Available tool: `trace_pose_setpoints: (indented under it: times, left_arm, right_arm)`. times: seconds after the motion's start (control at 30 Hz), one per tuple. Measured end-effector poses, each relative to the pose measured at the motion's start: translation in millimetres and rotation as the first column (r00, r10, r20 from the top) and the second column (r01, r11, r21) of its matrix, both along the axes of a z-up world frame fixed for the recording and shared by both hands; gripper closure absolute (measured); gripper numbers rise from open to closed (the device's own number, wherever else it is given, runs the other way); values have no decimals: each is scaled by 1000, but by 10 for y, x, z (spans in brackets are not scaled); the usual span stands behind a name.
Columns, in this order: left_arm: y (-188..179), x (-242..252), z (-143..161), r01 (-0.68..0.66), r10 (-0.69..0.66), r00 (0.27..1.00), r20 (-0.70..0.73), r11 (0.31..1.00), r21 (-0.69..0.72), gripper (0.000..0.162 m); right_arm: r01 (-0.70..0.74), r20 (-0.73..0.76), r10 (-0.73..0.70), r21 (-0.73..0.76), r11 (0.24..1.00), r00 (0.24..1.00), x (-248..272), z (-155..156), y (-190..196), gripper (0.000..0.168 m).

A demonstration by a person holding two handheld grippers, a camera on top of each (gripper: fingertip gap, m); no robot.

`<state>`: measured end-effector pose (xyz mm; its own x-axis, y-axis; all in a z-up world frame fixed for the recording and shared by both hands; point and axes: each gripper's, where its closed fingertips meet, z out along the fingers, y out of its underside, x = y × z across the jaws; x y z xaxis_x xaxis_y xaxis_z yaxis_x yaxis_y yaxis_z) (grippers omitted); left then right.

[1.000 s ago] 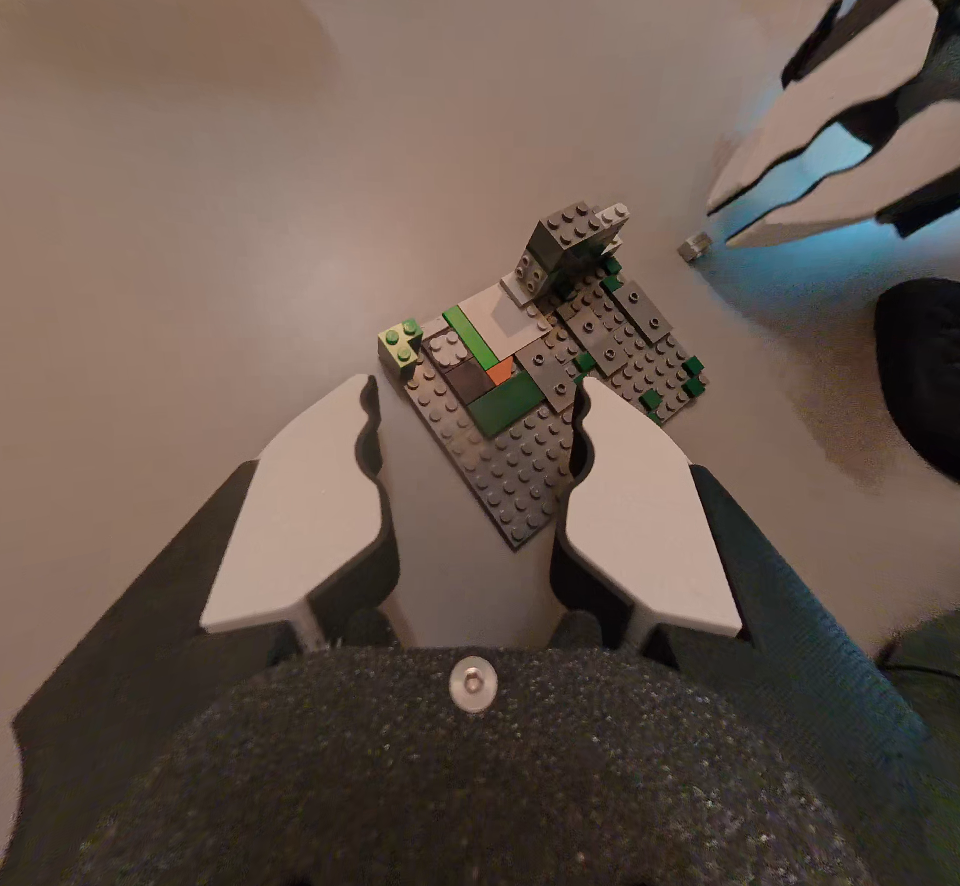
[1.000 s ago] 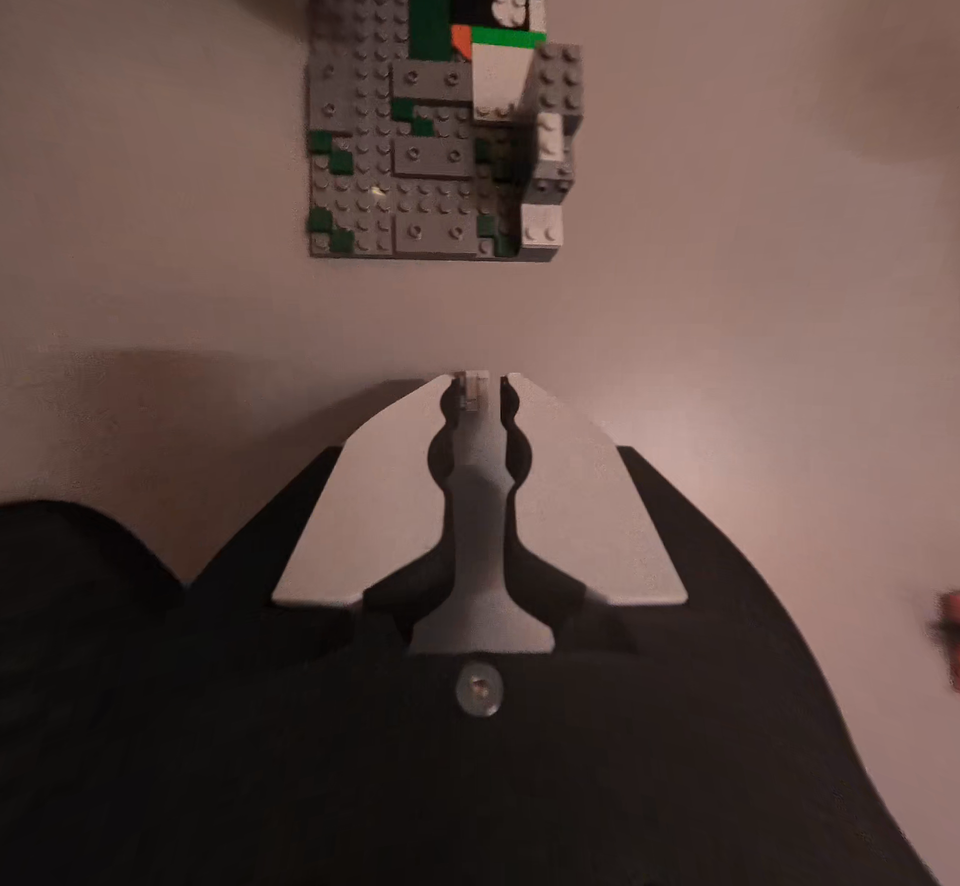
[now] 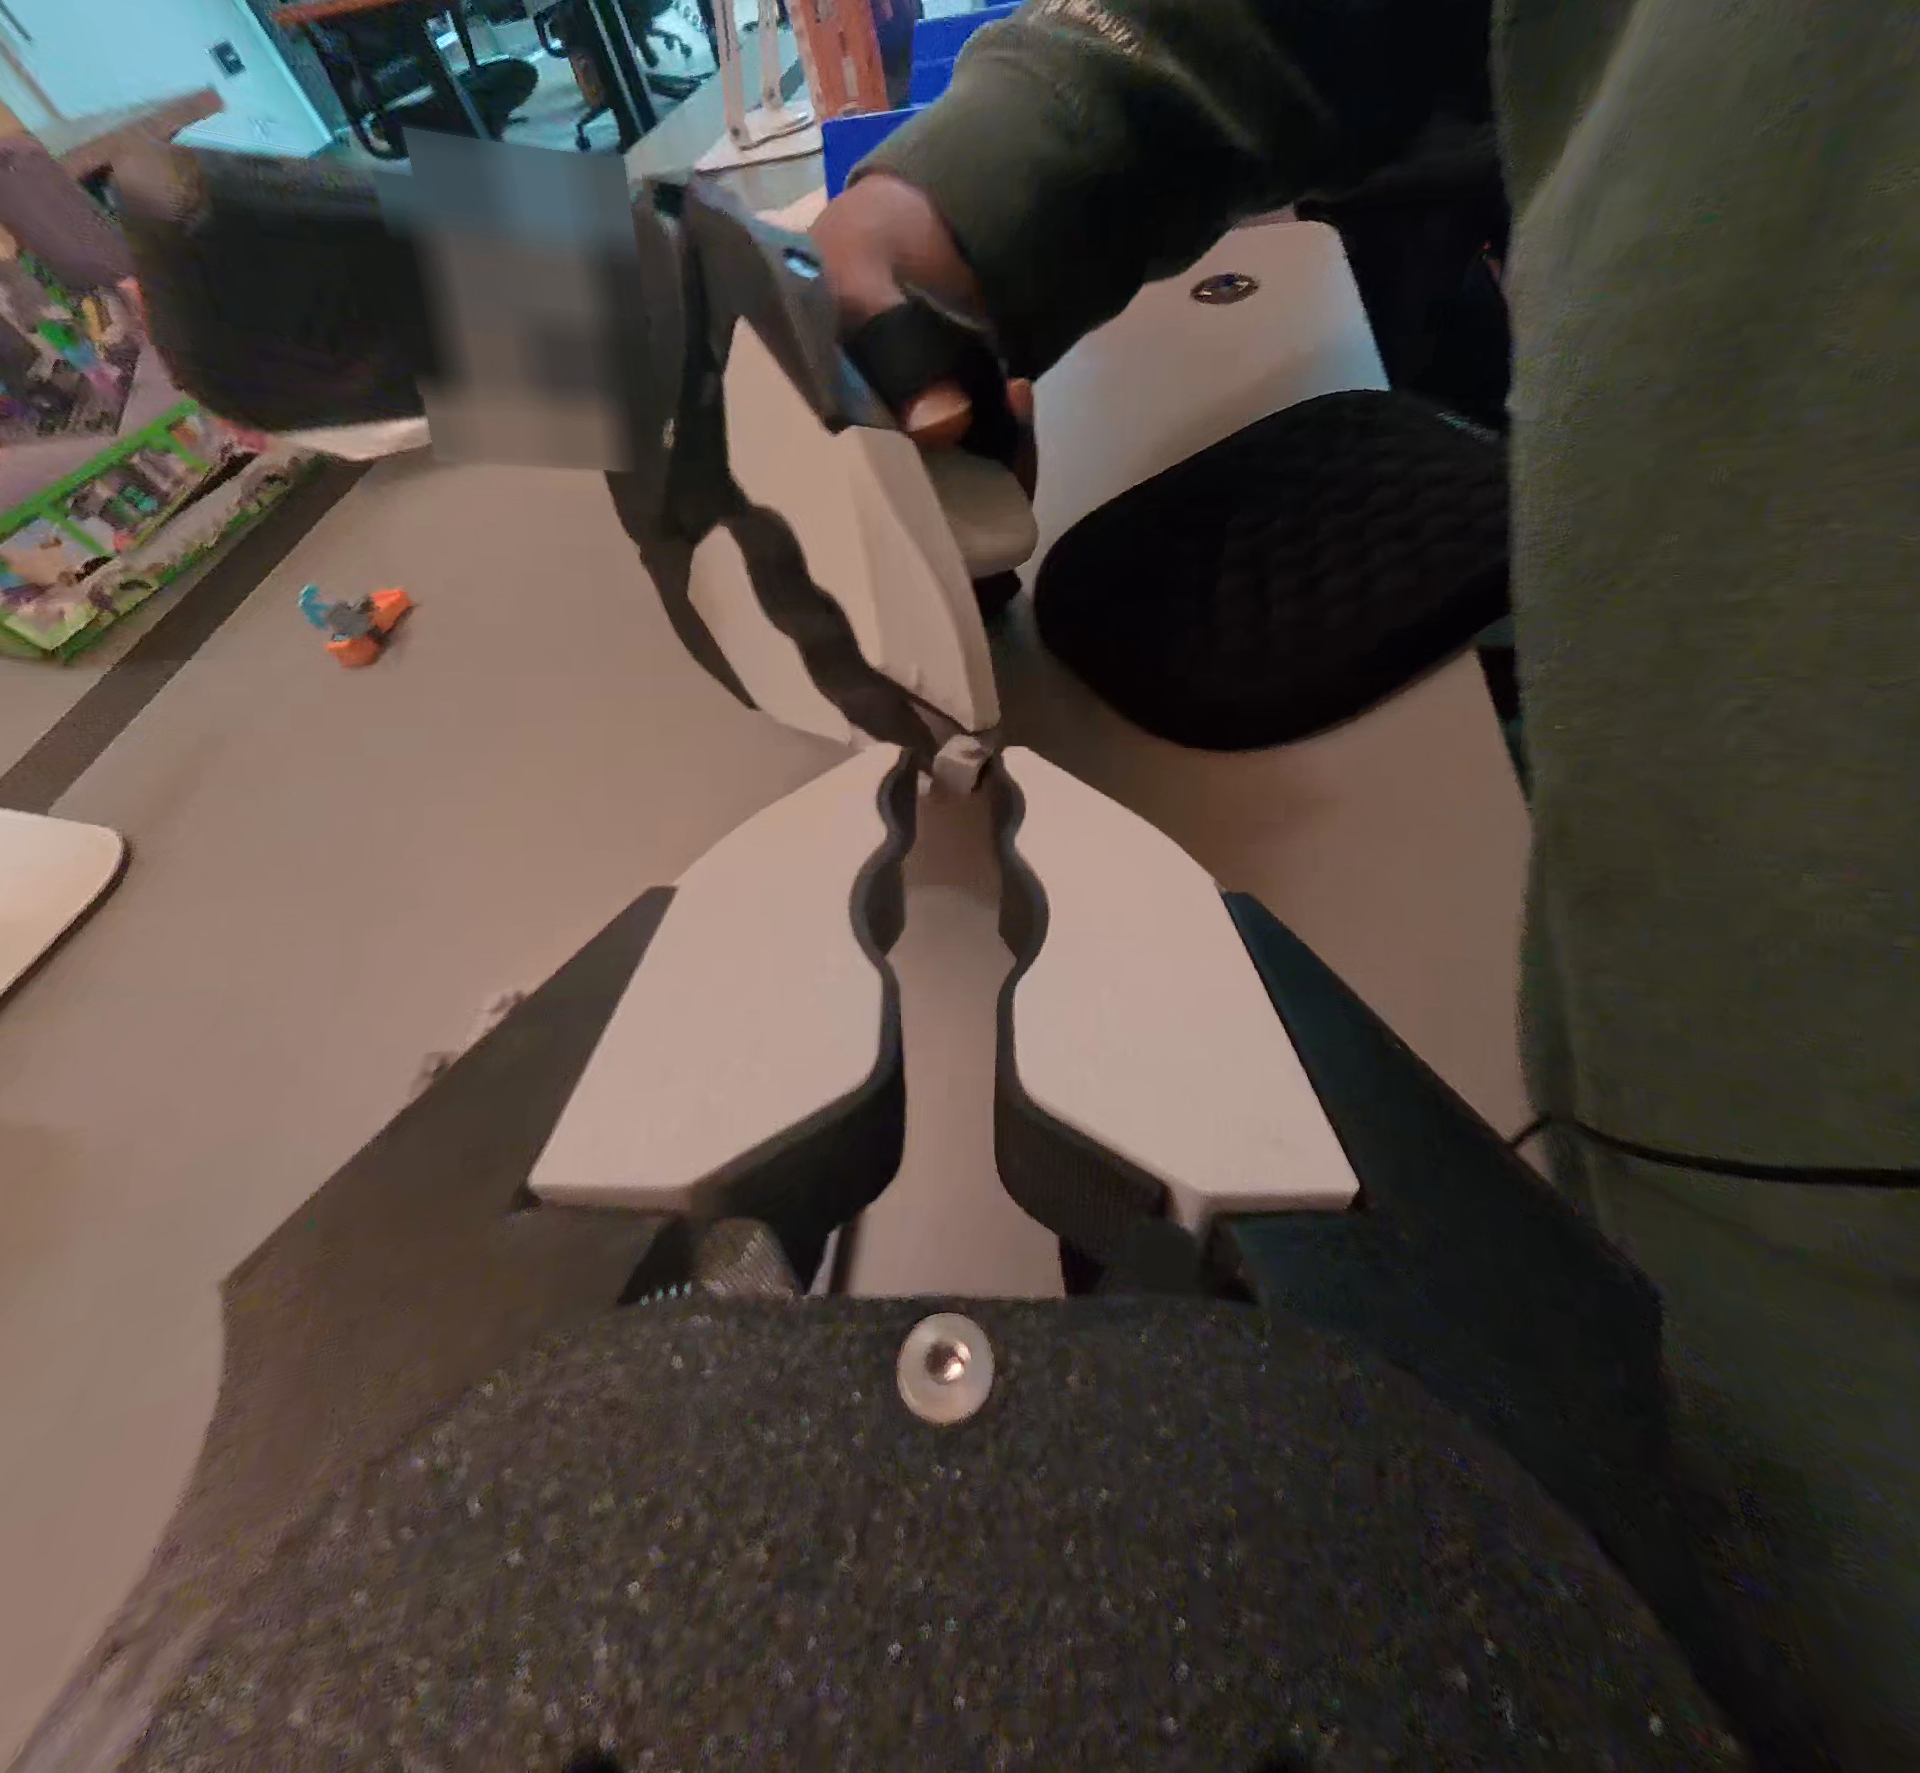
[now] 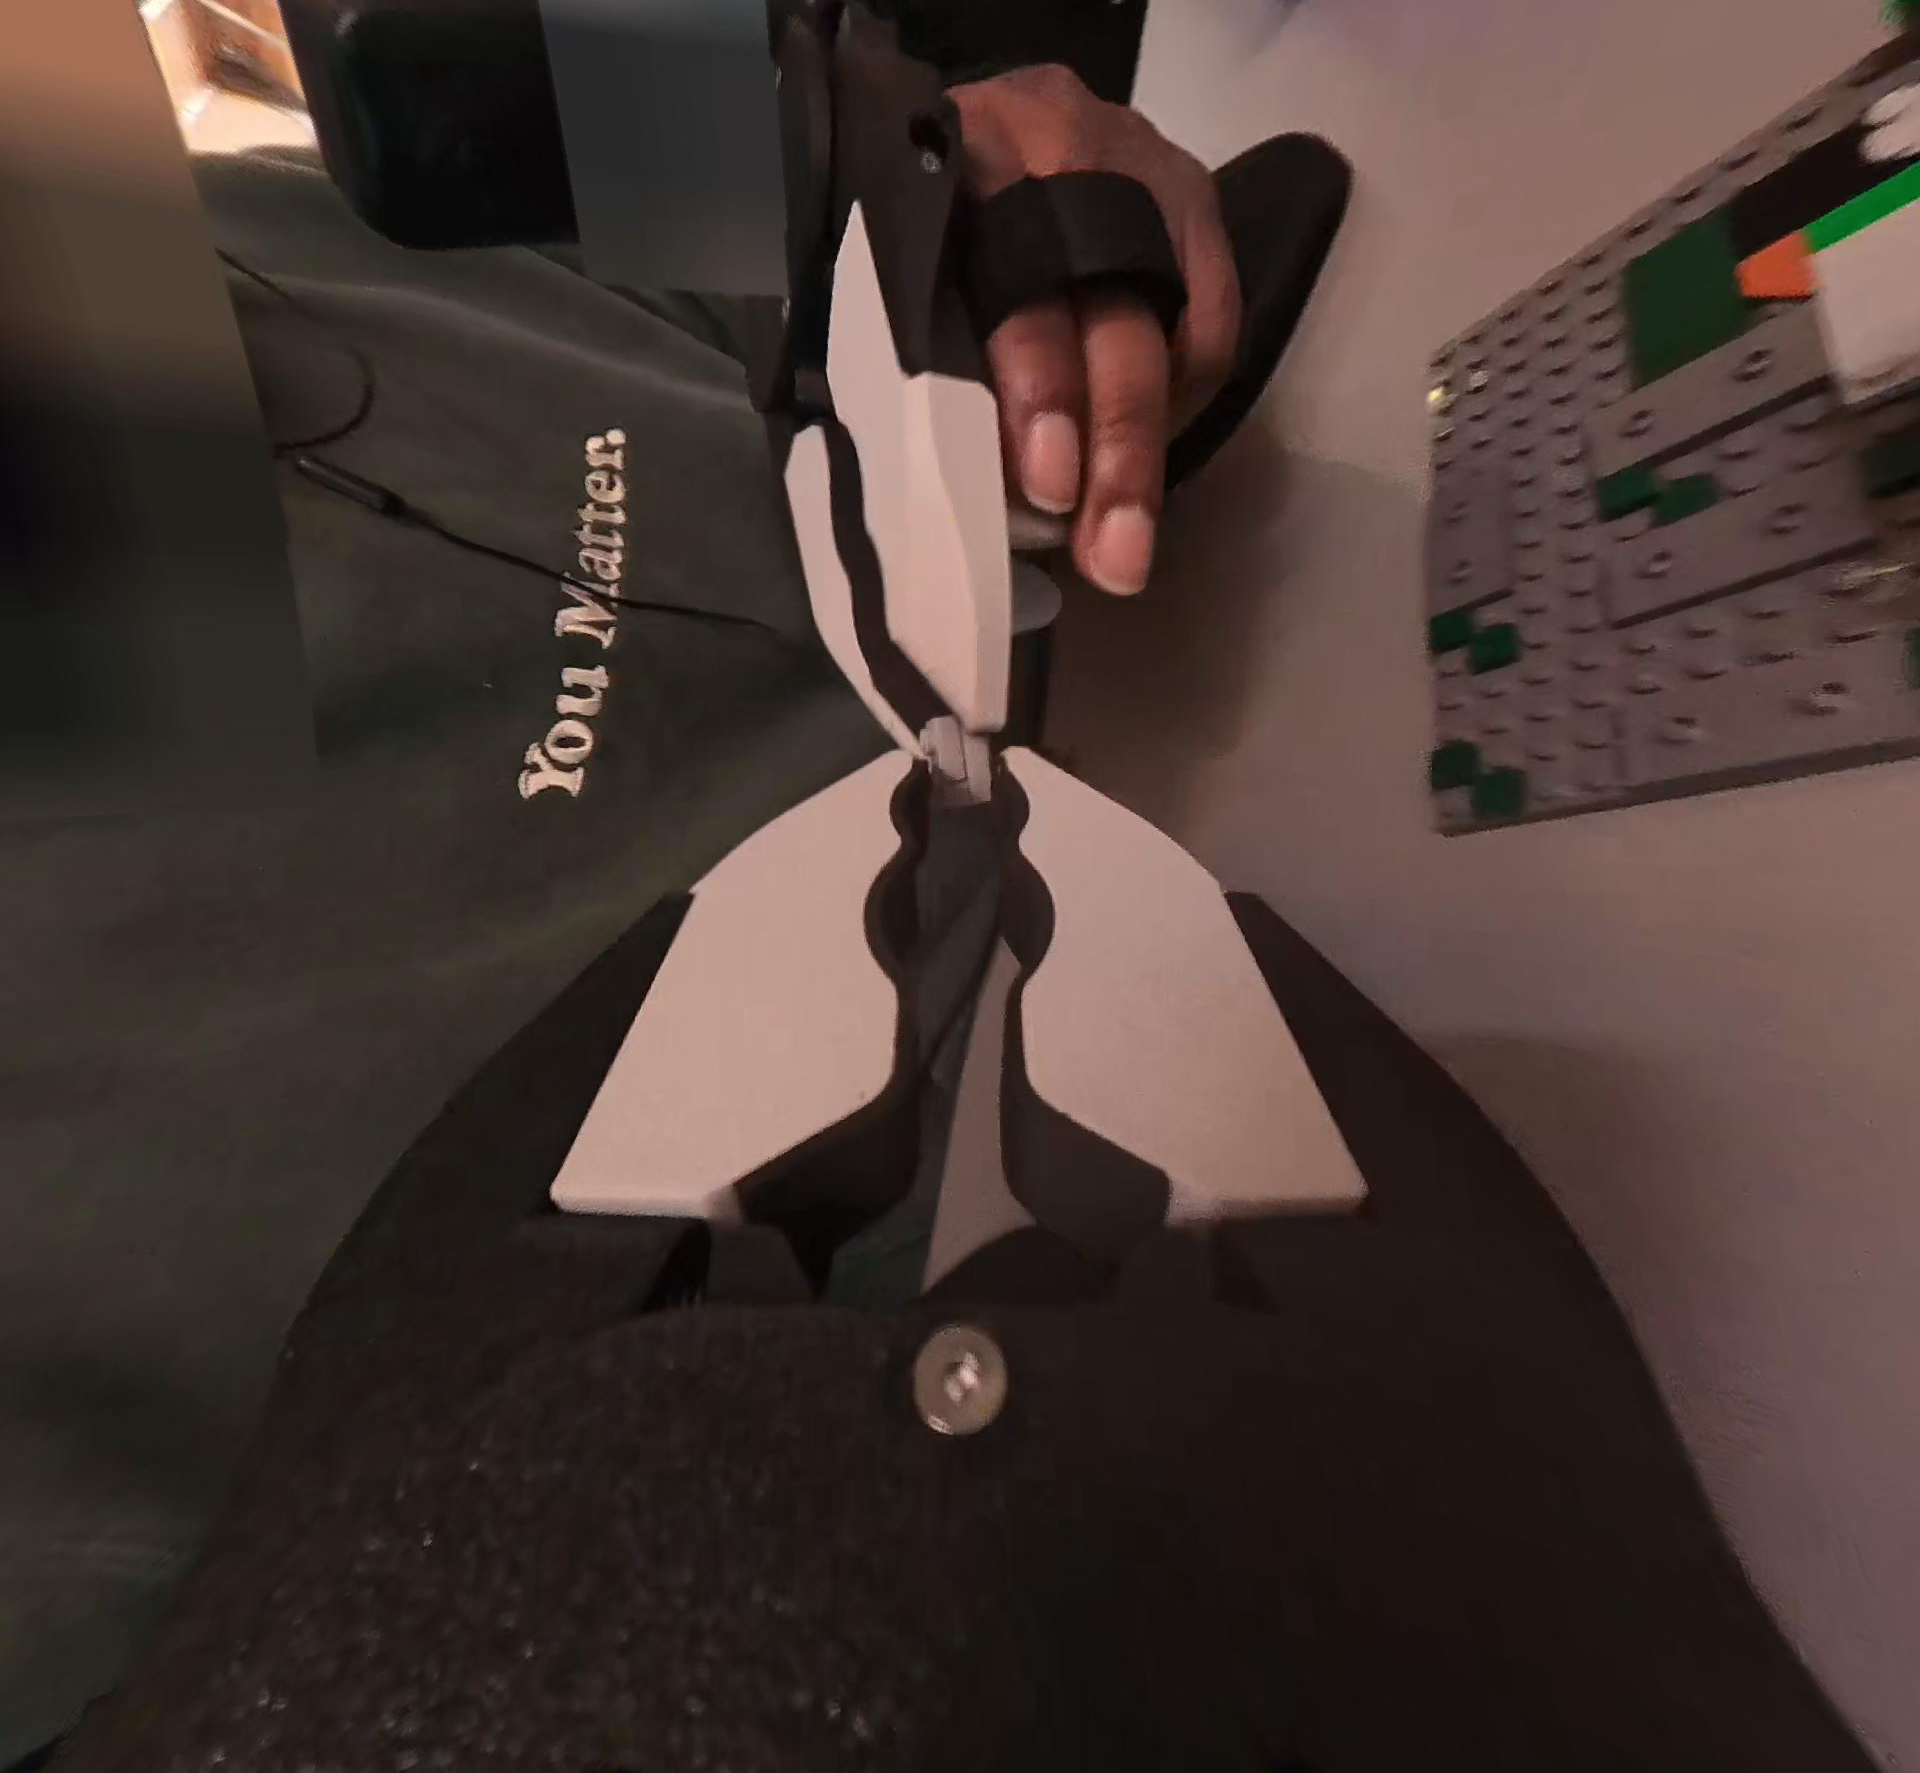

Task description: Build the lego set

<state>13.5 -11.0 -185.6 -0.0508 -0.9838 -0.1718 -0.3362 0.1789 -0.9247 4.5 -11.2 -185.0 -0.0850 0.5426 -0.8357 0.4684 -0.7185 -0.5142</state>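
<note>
Both grippers, left [image 3: 951, 773] & right [image 4: 961, 773], meet tip-to-tip above the grey tabletop [image 3: 312, 840], each pinching one small grey lego brick [image 3: 958, 759].

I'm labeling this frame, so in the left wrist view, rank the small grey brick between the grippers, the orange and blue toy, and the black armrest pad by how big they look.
1. black armrest pad
2. orange and blue toy
3. small grey brick

The toy lies farther from the camera, so its true lead may be larger.

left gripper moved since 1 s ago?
Yes. The left gripper has lifted and swung away from the lego build, now out of its view, and closed tip to tip with the right gripper on a small grey brick.
</note>
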Motion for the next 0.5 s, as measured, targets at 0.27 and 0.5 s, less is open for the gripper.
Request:
trace_pose_setpoints:
  times: [0.27,0.5]
  left_arm:
    - [-326,-65,-42,-37,38,999,29,999,-25,154]
    - [-366,-140,99,-66,95,989,117,970,-234,155]
  right_arm:
    - [-61,-31,59,-64,996,998,-100,-23,-309,157]
    - [-37,-78,31,-78,996,996,-173,103,-351,156]
